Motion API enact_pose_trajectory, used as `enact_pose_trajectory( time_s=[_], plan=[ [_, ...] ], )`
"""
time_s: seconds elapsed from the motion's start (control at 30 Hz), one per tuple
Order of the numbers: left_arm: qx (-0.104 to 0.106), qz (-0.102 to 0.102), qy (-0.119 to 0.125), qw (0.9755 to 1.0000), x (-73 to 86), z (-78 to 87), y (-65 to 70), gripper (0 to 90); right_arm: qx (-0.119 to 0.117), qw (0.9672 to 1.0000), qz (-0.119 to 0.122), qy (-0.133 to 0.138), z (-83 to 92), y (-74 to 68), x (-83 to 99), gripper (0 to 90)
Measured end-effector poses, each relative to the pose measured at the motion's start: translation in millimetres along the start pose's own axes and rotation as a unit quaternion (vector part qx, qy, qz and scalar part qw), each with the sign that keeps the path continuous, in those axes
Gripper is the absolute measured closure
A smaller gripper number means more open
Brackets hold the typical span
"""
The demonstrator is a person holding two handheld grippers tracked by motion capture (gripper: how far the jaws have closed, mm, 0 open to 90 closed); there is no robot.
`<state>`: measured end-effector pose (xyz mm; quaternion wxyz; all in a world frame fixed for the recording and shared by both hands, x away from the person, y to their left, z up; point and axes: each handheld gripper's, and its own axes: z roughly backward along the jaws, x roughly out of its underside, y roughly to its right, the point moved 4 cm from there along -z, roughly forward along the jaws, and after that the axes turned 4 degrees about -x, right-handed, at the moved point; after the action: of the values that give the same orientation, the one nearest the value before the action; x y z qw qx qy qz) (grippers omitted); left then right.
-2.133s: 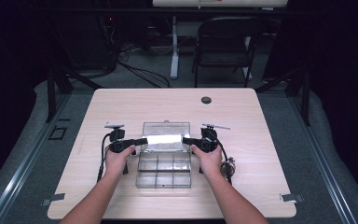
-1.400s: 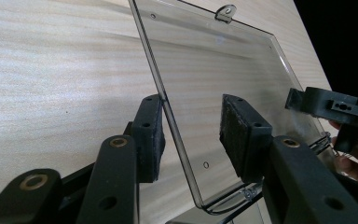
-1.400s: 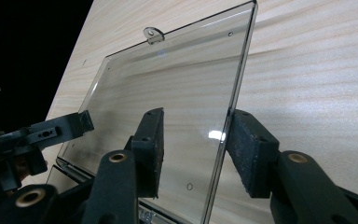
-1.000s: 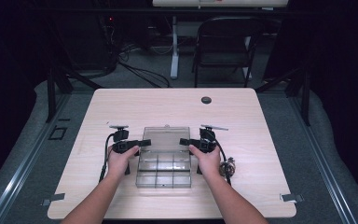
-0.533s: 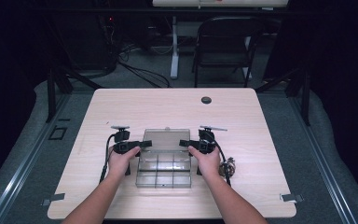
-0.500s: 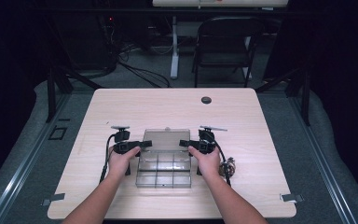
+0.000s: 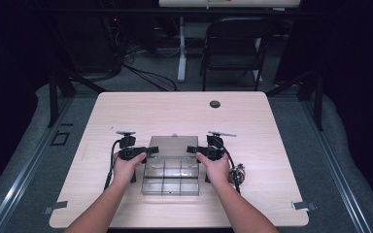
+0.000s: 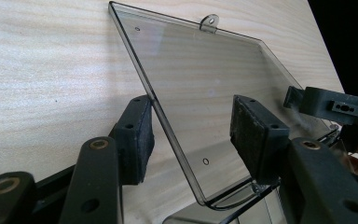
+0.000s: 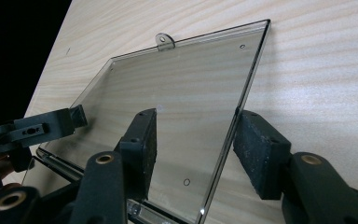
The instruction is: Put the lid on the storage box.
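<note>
A clear plastic compartment box (image 7: 170,178) sits on the wooden table (image 7: 272,126), and its lid (image 7: 172,144) lies folded back flat on the wood behind it. My left gripper (image 7: 148,151) is at the lid's left edge and my right gripper (image 7: 192,149) at its right edge. In the left gripper view the lid (image 8: 205,79) has its side edge between my gripper's (image 8: 193,137) wide jaws, which have just been opening. In the right gripper view the lid's (image 9: 182,88) other edge runs between my gripper's (image 9: 196,147) jaws, which stand apart without pinching it.
A small black round disc (image 7: 215,104) lies near the table's far edge. A small metallic object (image 7: 238,173) rests just right of the right hand. A folding chair (image 7: 233,43) stands beyond the table. Tape marks (image 7: 303,205) sit at the front corners.
The lid, held raised about two seconds ago, has come down flat onto the table behind the box. Both hands stay at its sides.
</note>
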<state>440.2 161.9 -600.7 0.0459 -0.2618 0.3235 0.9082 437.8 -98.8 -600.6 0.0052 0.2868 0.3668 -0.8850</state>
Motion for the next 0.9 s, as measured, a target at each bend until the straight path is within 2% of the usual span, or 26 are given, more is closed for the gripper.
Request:
enact_pose_trajectory(
  time_s=[0.2,0.5,0.53,0.7,0.9],
  plan=[
    [-0.002,0.002,0.000,1.0000,0.4,0.8,0.0,48.9,0.007,0.9997,0.023,-0.006,-0.2,-2.0,0.5,48.7],
    [-0.005,-0.001,0.000,1.0000,0.9,2.3,0.3,48.5,0.008,0.9998,0.016,-0.004,-0.9,-2.7,0.6,48.9],
    [-0.010,-0.006,0.001,0.9999,1.2,3.2,0.5,48.4,0.010,0.9997,0.021,-0.010,0.7,-2.5,0.7,48.9],
    [-0.022,-0.021,0.007,0.9995,1.0,7.7,1.9,48.3,0.017,0.9995,0.026,-0.001,4.5,-1.8,0.4,48.9],
    [-0.035,-0.042,0.015,0.9984,2.0,14.7,5.9,47.8,0.030,0.9980,0.055,0.008,16.5,-4.6,0.0,49.4]
  ],
)
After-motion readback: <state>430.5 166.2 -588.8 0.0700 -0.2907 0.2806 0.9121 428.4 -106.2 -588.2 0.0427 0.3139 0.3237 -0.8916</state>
